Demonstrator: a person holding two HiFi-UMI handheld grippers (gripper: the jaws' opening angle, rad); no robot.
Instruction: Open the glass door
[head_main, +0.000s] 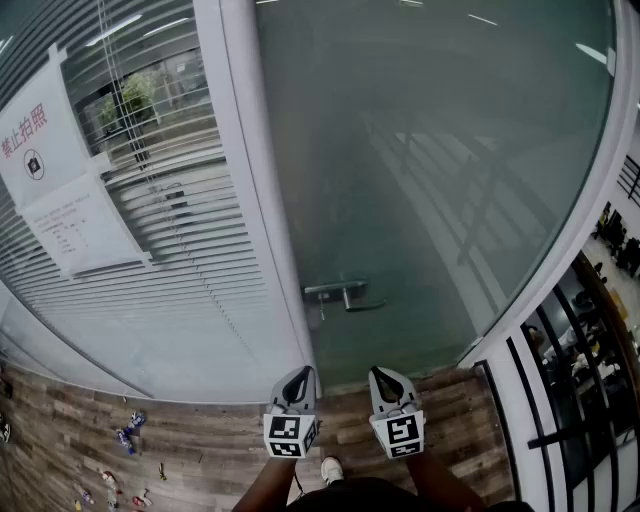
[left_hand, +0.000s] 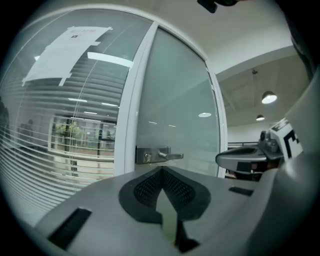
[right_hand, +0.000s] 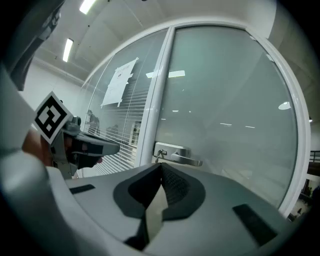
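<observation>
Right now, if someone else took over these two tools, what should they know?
Left tool: shut, empty.
Right tool: shut, empty.
Both hang side by side short of the door, touching nothing.
The handle is at the door's left edge in the head view.
Done: nothing; door closed.
Left: reach the handle, probably press it down, and open the door.

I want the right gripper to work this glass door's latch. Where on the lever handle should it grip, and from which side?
Probably the lever handle, on its horizontal bar near the free right end, away from the lock plate: most leverage. Come from the front, where the bar stands off the glass door. The right gripper is shut; open it first.
</observation>
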